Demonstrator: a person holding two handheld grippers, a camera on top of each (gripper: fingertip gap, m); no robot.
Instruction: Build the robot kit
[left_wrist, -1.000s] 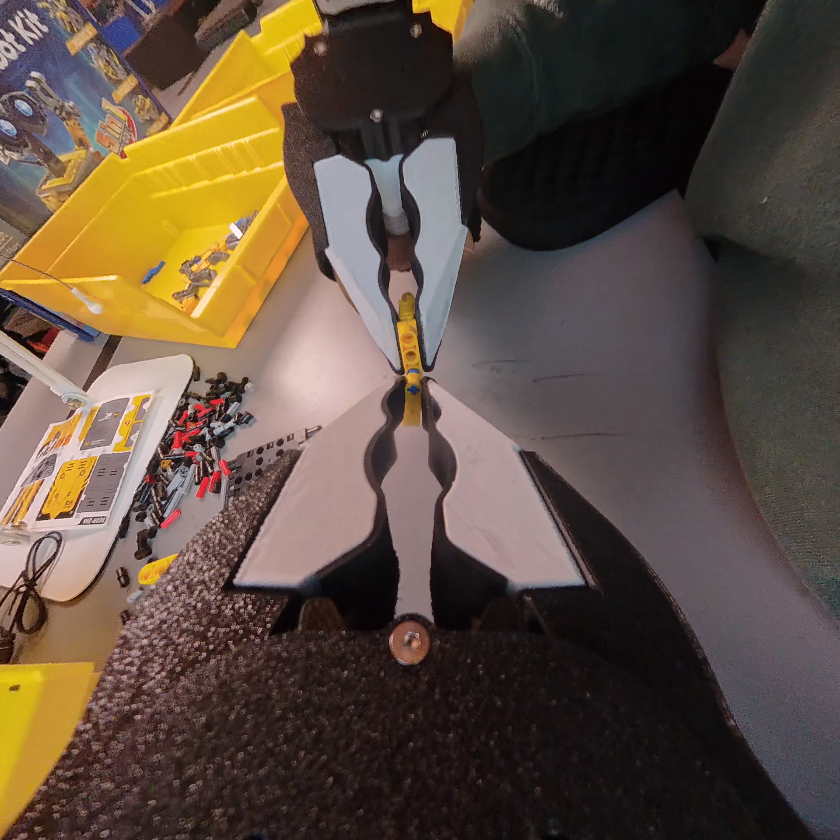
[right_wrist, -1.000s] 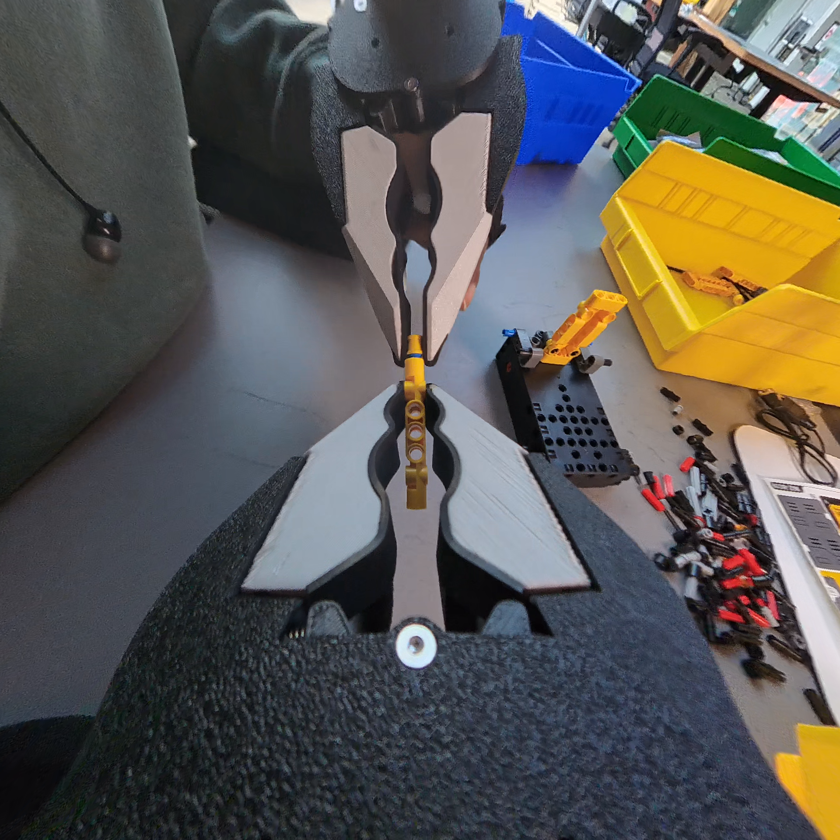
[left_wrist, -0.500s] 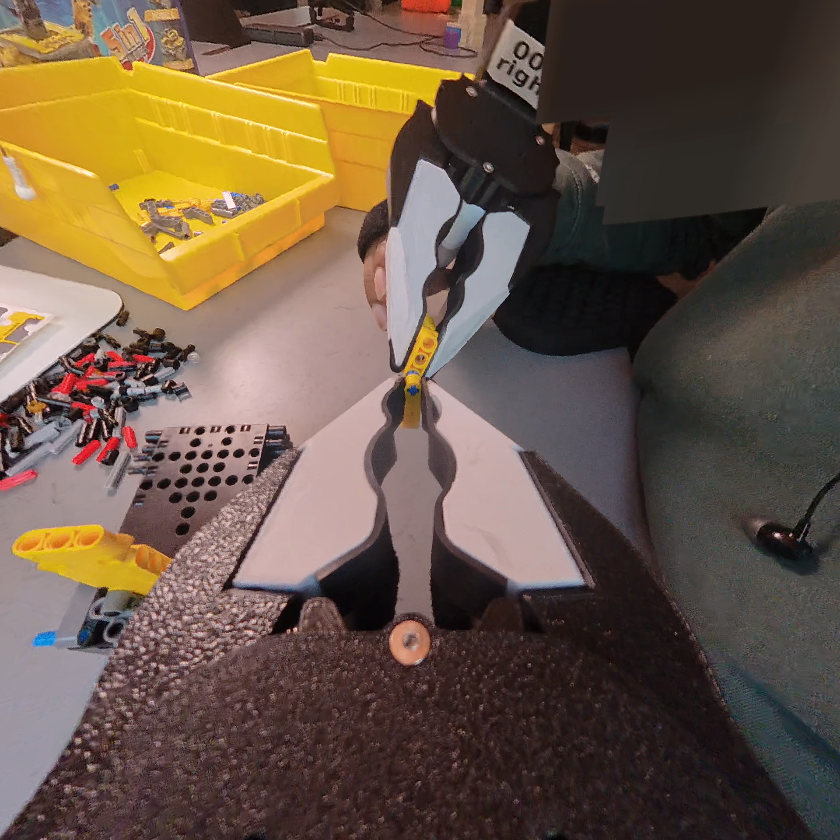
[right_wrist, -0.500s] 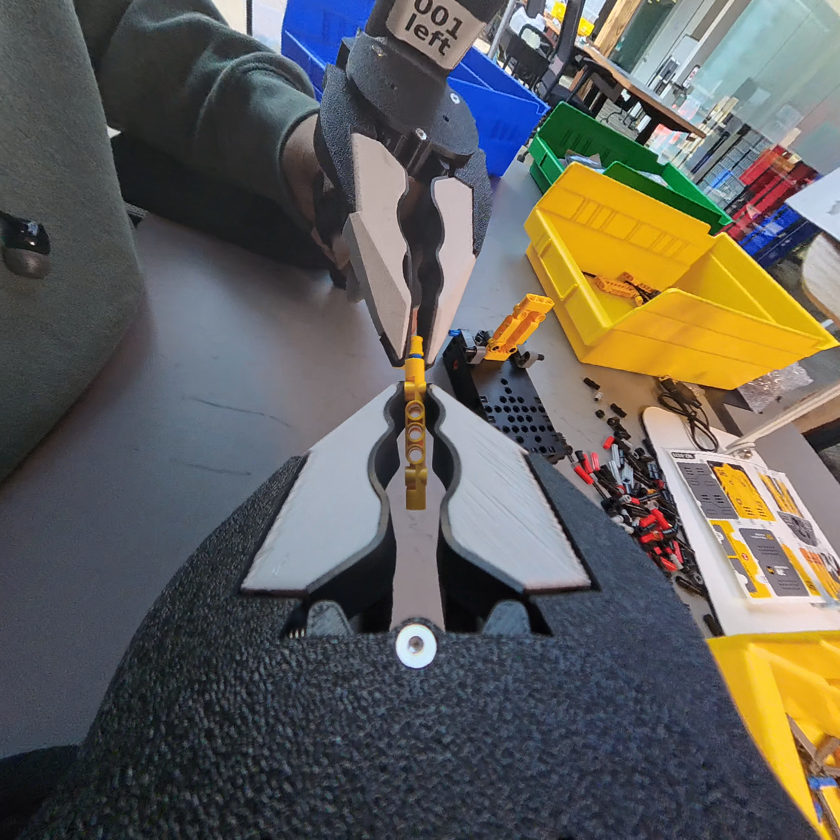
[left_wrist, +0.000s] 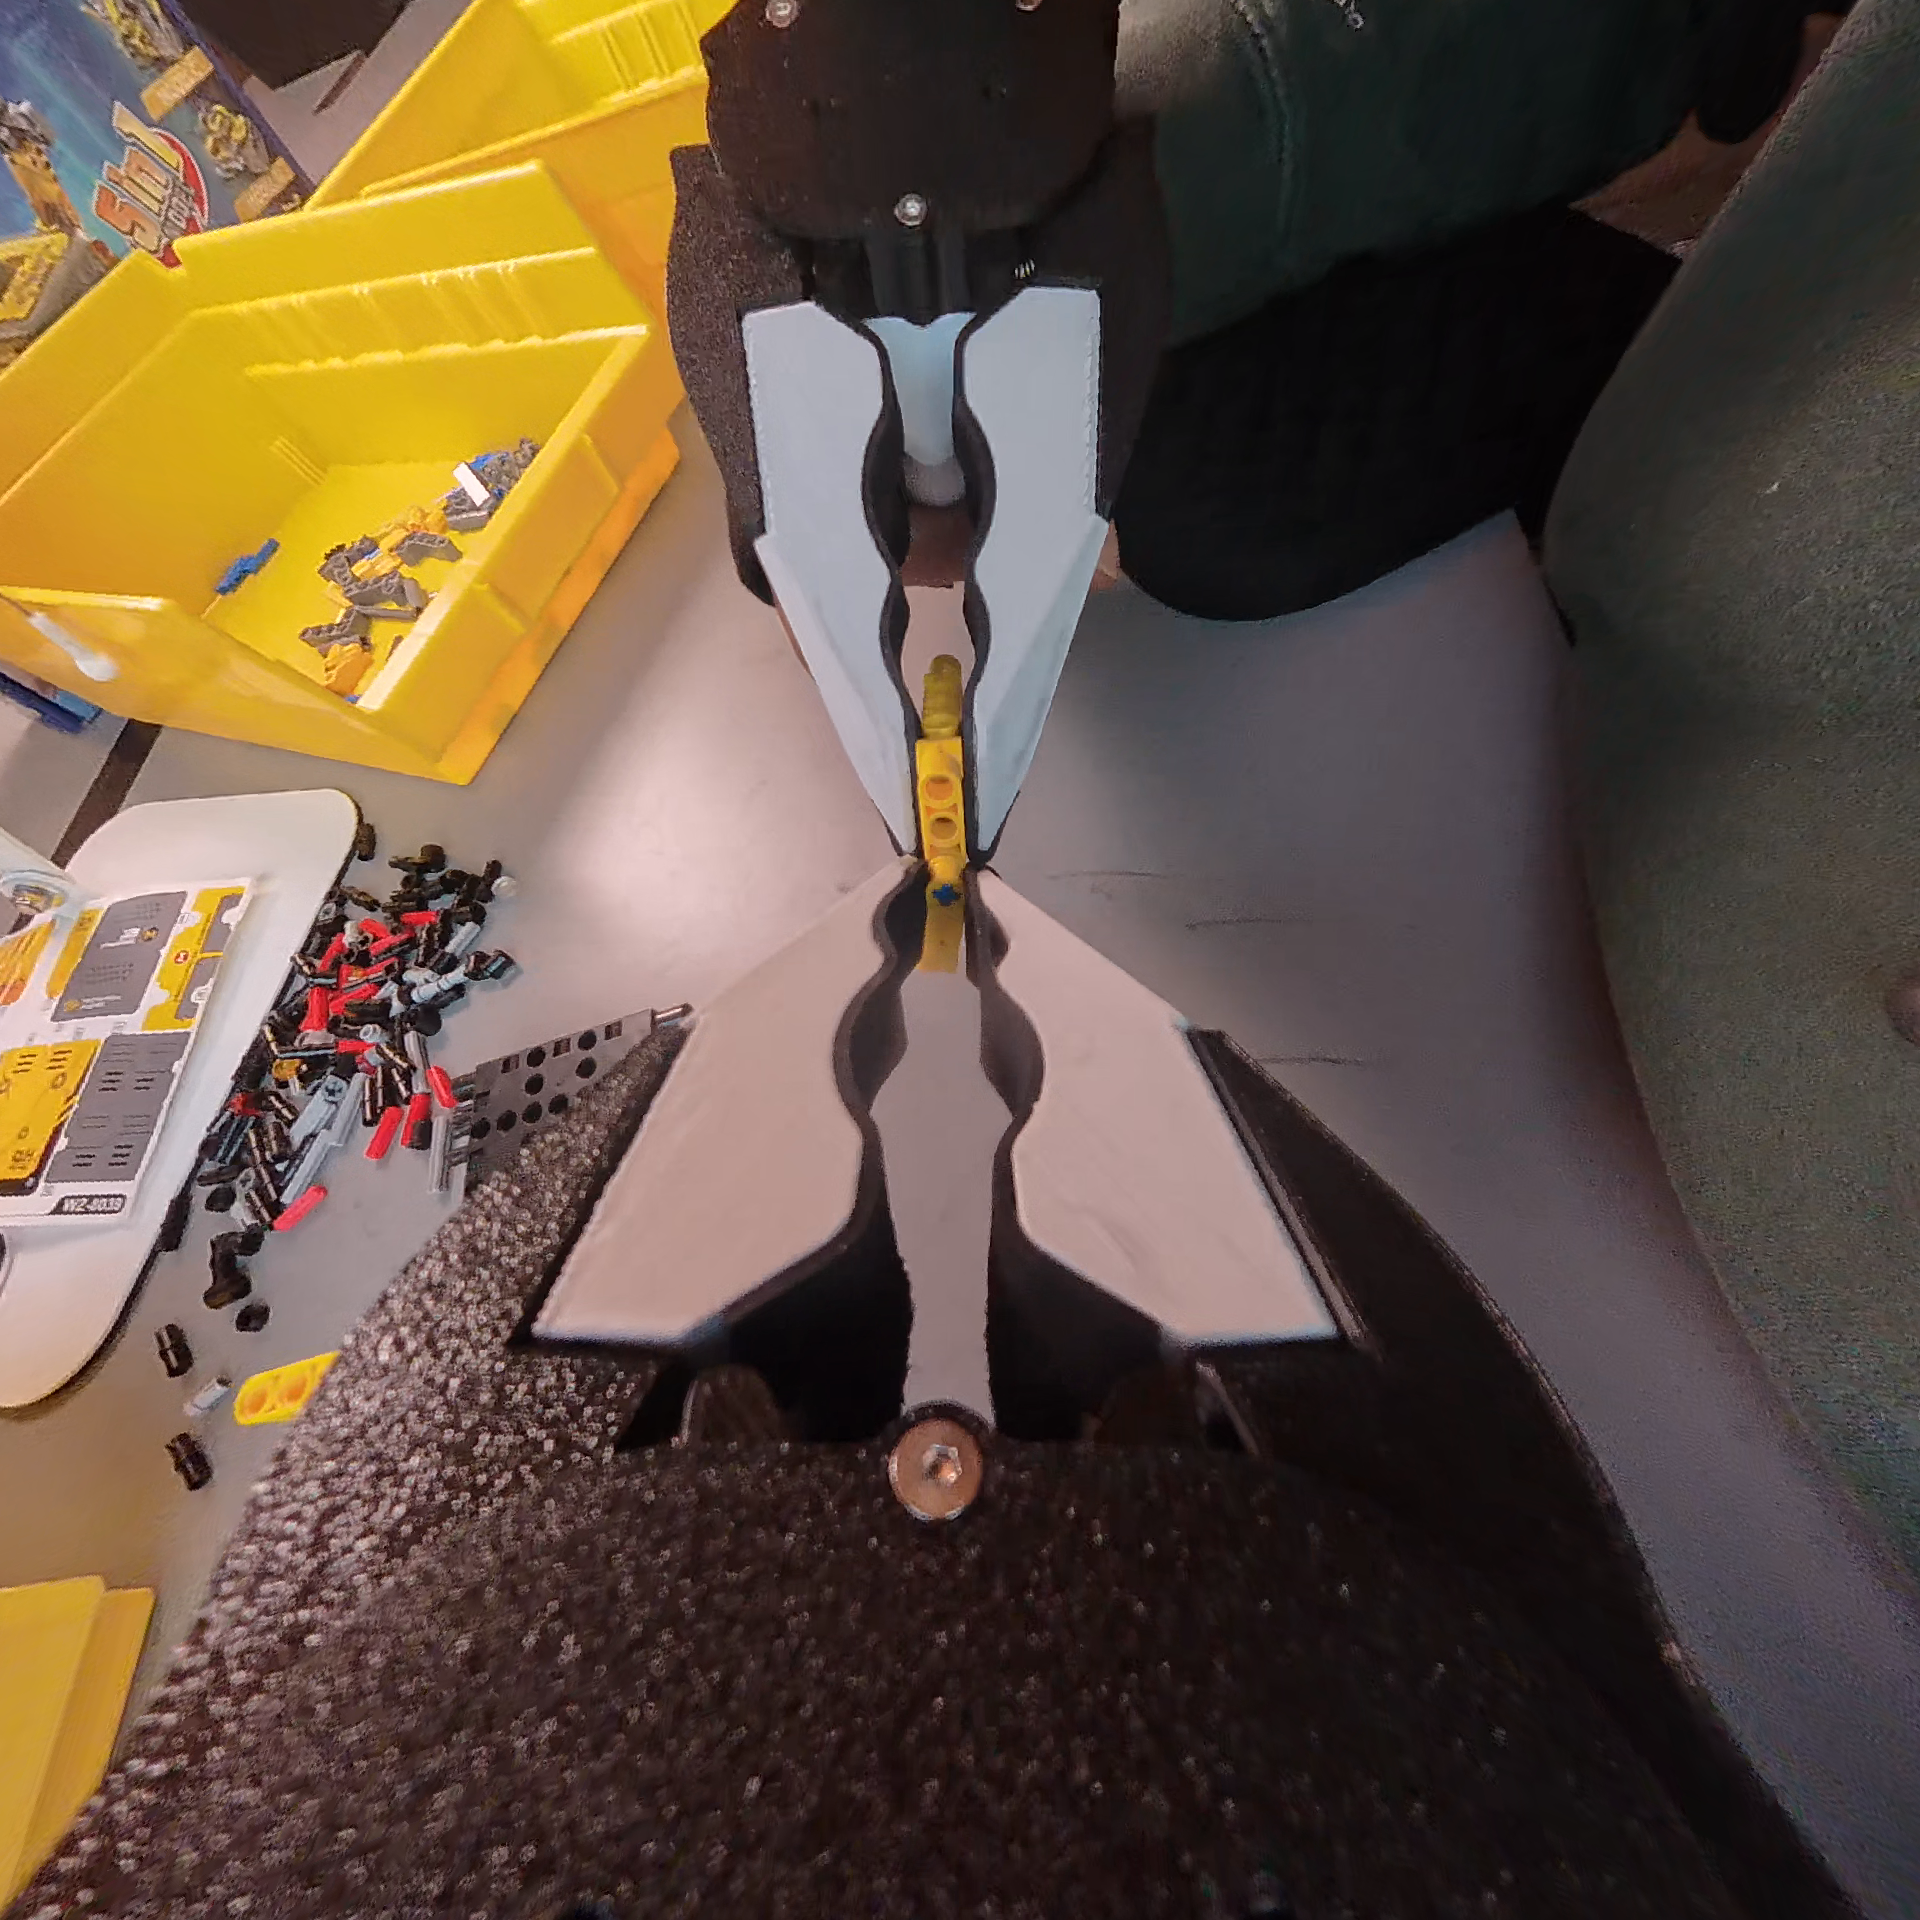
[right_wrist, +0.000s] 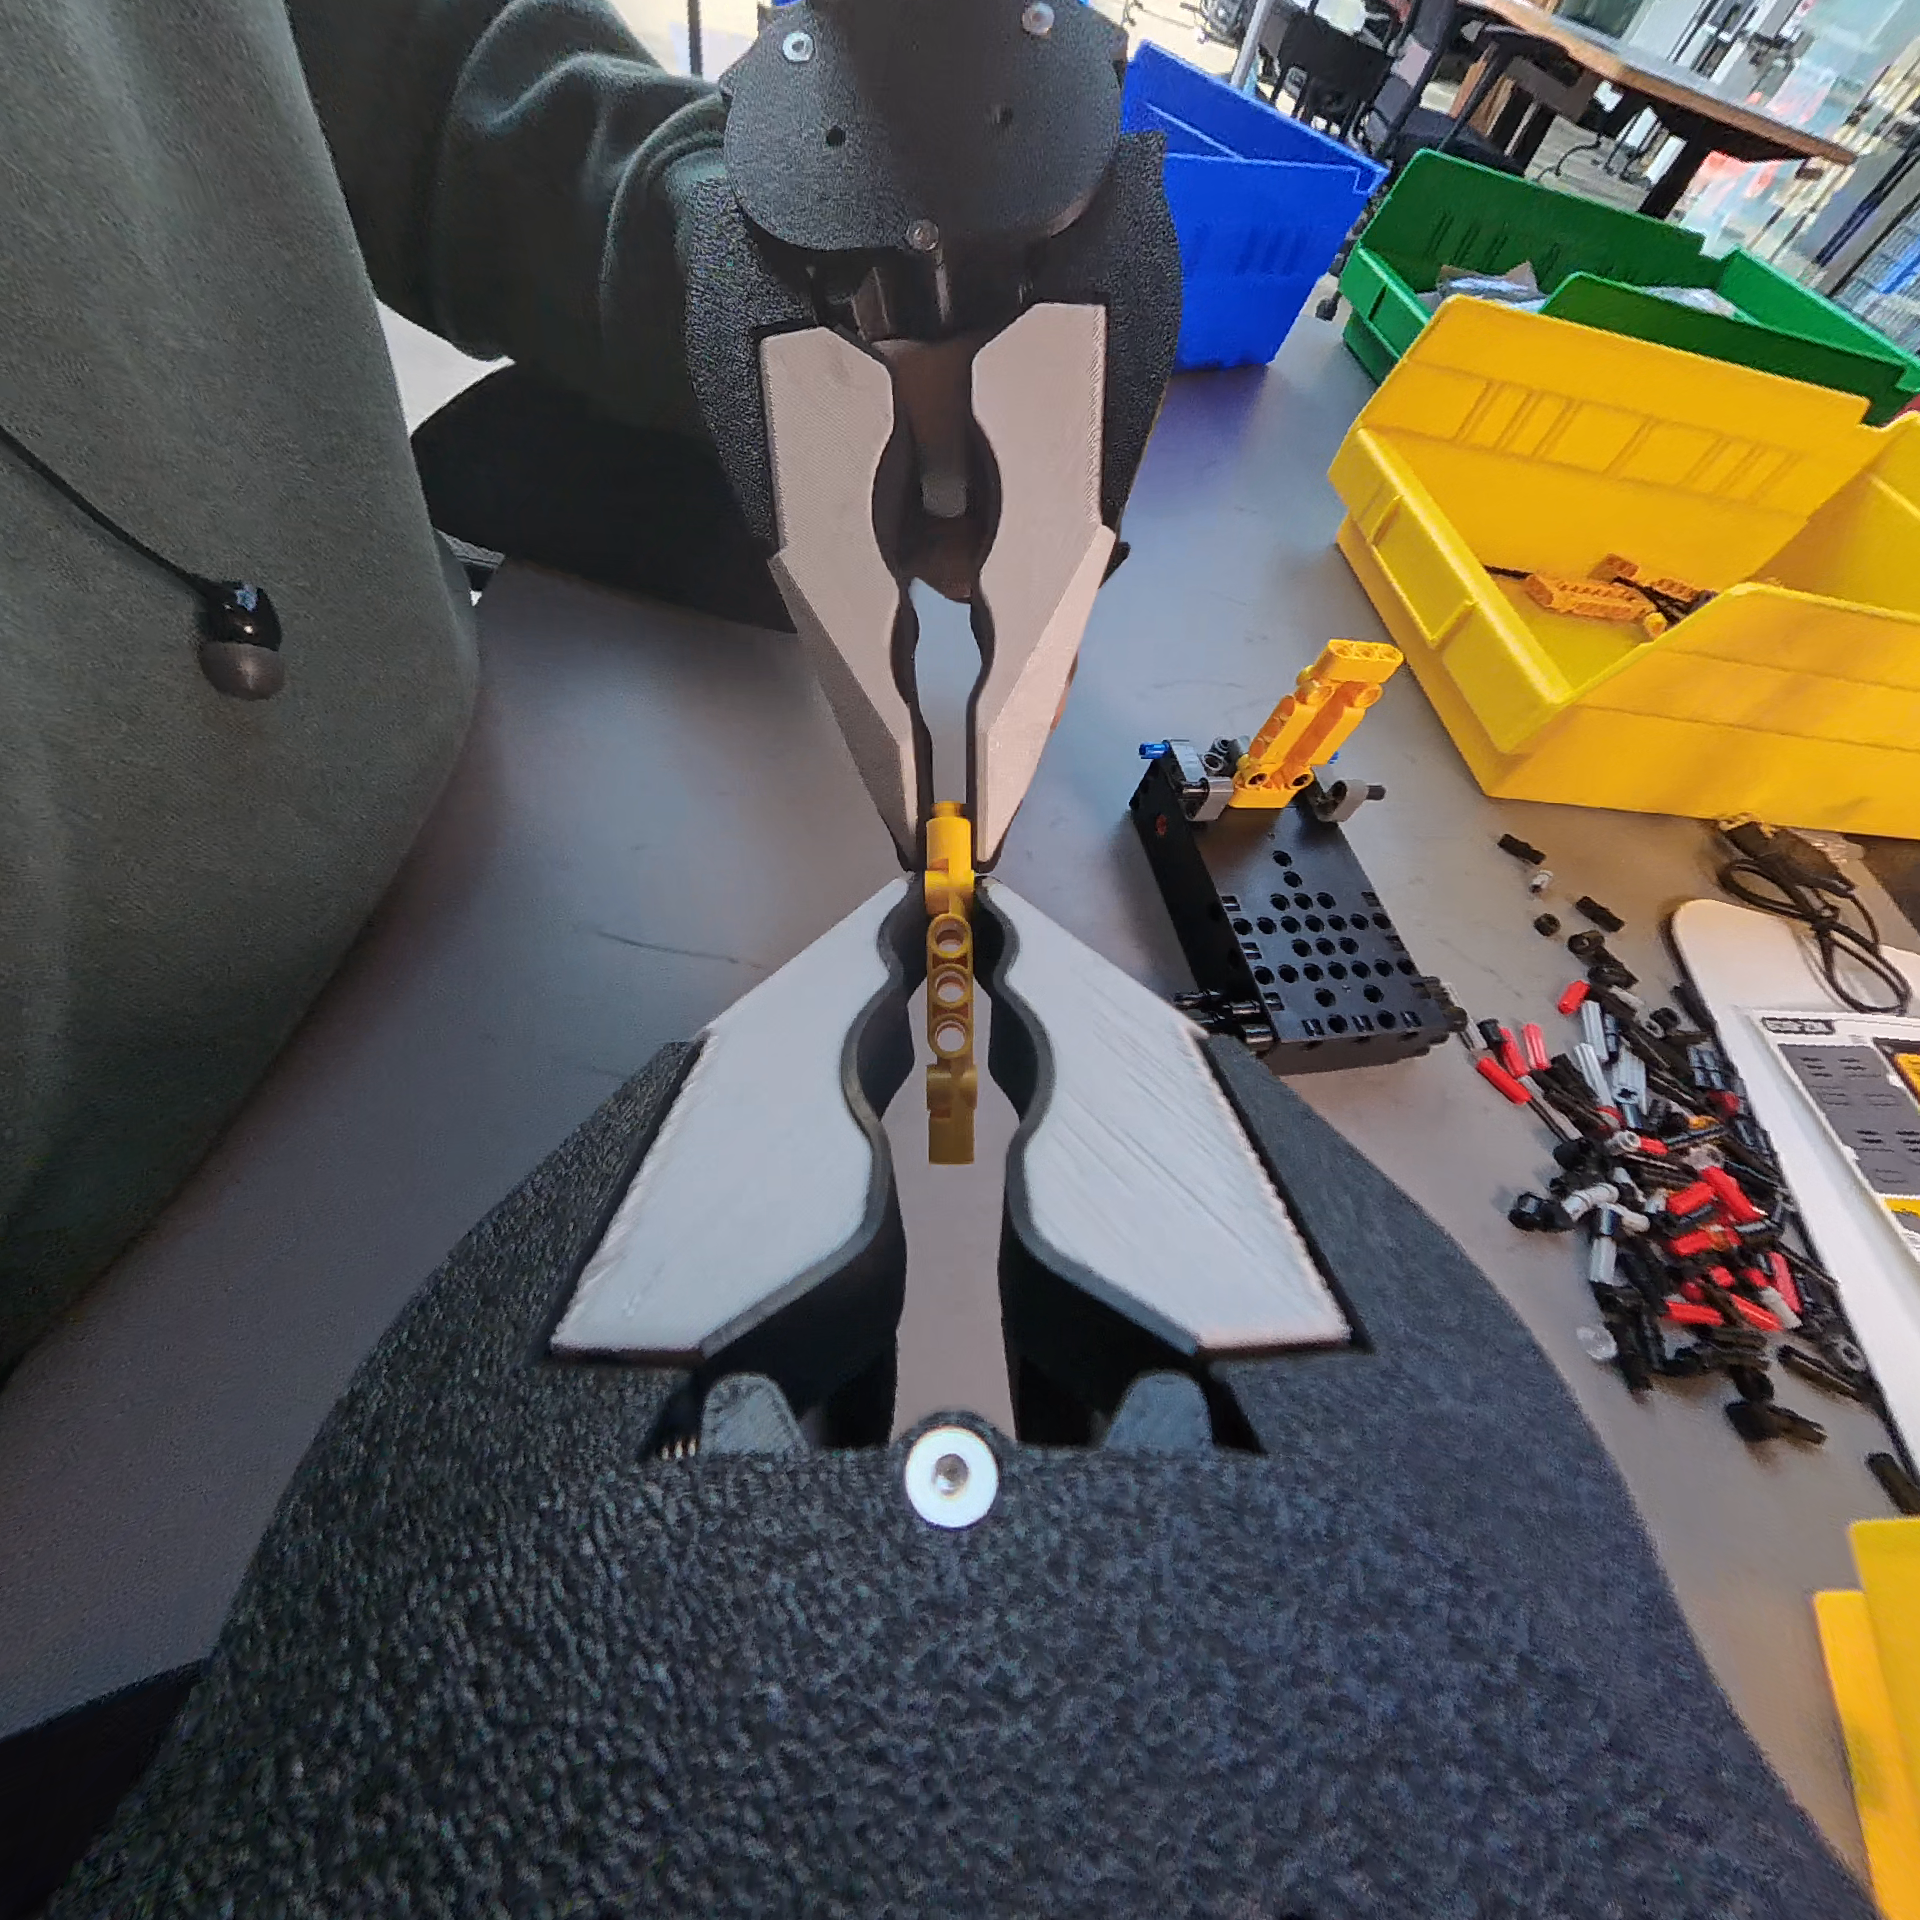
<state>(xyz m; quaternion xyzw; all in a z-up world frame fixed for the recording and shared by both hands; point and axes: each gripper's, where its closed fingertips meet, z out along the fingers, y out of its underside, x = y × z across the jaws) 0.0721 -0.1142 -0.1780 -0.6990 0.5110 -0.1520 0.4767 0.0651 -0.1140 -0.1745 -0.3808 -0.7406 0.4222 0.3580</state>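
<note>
Yellow and drilled with round holes, a toy beam (right_wrist: 949, 997) hangs above the grey surface (right_wrist: 623, 831), pinched from both ends: the right gripper (right_wrist: 951, 894) is closed on its longer part, the left gripper (left_wrist: 940, 894) closed tip to tip on the other end with its blue pin (left_wrist: 943, 891). Nearby lie a black perforated plate (right_wrist: 1299, 935), a heap of small red and black pins (left_wrist: 353, 1039), an instruction sheet (left_wrist: 94, 1039) and yellow bins (right_wrist: 1662, 582).

A slim yellow holed beam (right_wrist: 950, 997) spans both closed grippers' tips, above table.
</note>
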